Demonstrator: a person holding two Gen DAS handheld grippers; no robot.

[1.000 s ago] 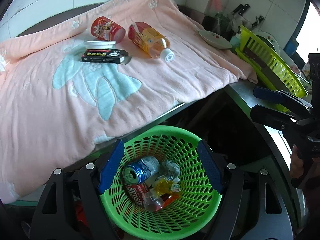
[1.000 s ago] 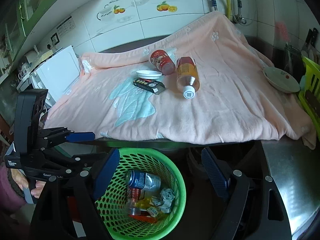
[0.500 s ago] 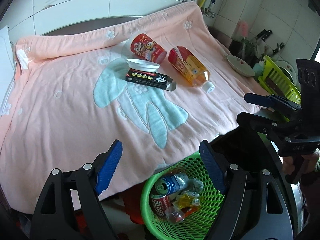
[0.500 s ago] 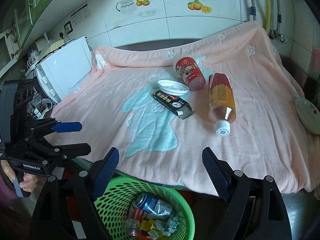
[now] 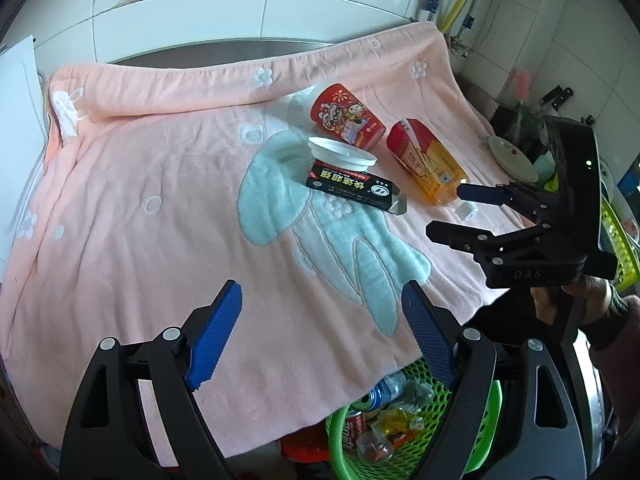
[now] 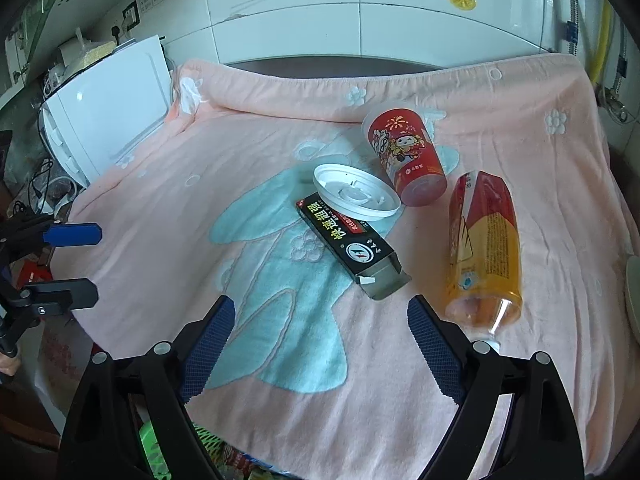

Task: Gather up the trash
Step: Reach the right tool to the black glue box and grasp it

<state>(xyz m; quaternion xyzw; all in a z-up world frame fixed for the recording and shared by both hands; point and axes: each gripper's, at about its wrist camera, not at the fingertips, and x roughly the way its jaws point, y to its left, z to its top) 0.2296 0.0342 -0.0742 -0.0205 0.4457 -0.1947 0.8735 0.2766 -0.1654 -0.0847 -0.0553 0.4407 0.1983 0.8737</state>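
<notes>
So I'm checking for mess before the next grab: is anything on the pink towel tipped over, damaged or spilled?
The red cup and the orange drink bottle both lie on their sides. The white lid is off the cup and rests partly on the black box, whose end flap is torn open. No spilled liquid shows on the towel.

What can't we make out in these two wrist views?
- Green basket: left wrist view, mostly hidden by the pink towel and the left gripper; its full contents are unreadable.
- Bottle cap: right wrist view, behind a finger of the right gripper.
- Plate: right wrist view, cut off by the edge.
- Black carton: small print illegible.
</notes>
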